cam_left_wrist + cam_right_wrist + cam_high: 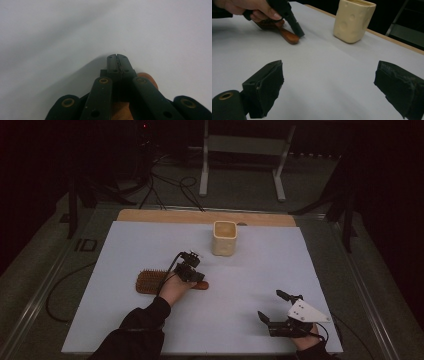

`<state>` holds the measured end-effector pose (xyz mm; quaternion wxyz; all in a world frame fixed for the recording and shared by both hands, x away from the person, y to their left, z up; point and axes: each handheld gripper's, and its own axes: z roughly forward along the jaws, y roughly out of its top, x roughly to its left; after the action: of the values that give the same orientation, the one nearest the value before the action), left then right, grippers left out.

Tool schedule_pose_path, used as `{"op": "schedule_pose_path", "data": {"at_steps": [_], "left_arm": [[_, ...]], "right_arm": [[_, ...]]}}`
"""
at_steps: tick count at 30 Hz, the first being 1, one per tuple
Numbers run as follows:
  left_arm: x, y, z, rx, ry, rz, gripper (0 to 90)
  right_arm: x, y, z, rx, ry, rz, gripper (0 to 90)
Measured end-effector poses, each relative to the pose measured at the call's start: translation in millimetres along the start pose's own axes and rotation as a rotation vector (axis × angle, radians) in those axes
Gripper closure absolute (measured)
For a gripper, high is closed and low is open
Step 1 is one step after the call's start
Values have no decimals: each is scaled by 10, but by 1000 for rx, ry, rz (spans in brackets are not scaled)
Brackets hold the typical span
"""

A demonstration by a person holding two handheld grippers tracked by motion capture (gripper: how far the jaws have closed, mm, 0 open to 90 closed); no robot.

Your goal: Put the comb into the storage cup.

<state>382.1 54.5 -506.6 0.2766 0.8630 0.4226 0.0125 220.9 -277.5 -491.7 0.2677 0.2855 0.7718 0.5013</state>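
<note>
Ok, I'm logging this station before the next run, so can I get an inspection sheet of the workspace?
Surface: white sheet on a wooden table.
Job's things: wooden hairbrush lying flat; cream cup upright behind it.
Clutter: nothing seen.
Grippers: left tongs shut at the brush handle; right tongs open, apart from everything.
Cables: black cables on the floor beyond the table.
Surroundings: dark; white metal frame behind.

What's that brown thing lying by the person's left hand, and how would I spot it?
Start at the white table sheet. Left of its middle, nearer than the cream cup, lies a wooden hairbrush. It is the one flat brown thing, bristles up, its handle under the left claw.
</note>
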Motion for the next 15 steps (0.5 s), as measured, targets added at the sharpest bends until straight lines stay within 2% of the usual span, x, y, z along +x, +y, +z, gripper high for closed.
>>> {"op": "schedule_pose_path", "data": {"at_steps": [2, 10, 15], "left_arm": [[-34, -30, -17, 6, 6, 19, 900], [-88, -162, -85, 24, -19, 41, 900], [-126, -259, -148, 38, -12, 69, 900]], "right_arm": [[3, 2, 0, 0, 0, 1, 82], [-2, 4, -6, -6, -2, 8, 83], [-1, 7, -7, -4, -3, 7, 82]]}}
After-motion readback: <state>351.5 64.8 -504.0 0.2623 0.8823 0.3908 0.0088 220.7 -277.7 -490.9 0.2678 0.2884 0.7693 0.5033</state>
